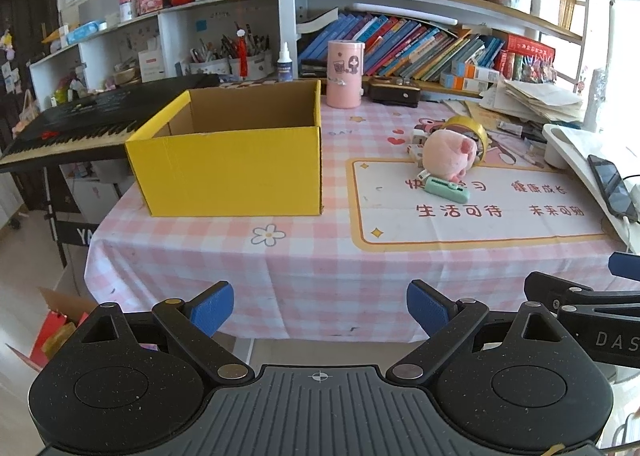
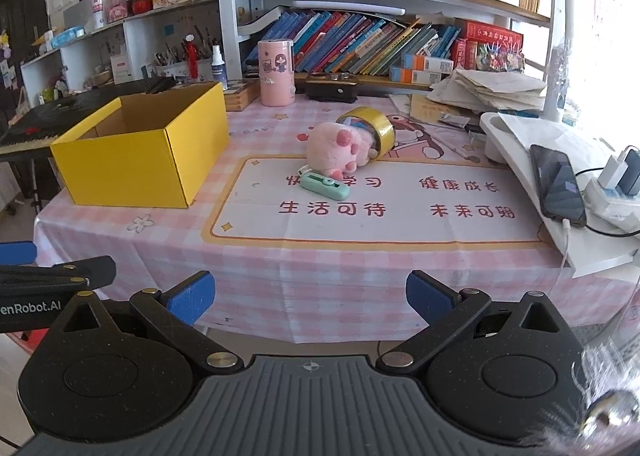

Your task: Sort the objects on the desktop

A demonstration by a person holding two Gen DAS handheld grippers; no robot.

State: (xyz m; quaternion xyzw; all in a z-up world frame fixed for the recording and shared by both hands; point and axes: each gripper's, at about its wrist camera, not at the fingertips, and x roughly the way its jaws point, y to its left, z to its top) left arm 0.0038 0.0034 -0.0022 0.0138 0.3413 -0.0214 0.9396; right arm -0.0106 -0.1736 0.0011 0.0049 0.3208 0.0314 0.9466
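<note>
Hovering short of the near edge of the table (image 1: 180,288), I hold both claws spread wide with nothing between the blue pads: my left gripper (image 1: 320,310) and my right gripper (image 2: 310,296) each frame only checked pink cloth and the drop below it. On the left half of the table stands the yellow cardboard box (image 1: 228,172), open at the top; what I can see of its brown inside is bare, though the near wall hides the floor of it. To the right of the box, well apart from it, the loose things lie in a small cluster at the far edge of the printed mat (image 2: 400,224). A pink plush toy (image 2: 340,148) lies on its side, touching a roll of yellow tape (image 2: 374,124) that stands tilted on its edge behind it; something pale blue shows inside the ring, but I cannot tell what. Just in front of the plush lies a mint-green gadget (image 2: 325,184), flat on the mat, and from the left claw's view some small white pieces (image 1: 418,140) sit beside the plush. Behind the box, a pink cylindrical canister (image 1: 345,74) stands upright by the bookshelf, lid on, contents hidden. At the far right a white tray (image 2: 516,136) carries a dark phone (image 2: 558,184) with a cable plugged in.
</note>
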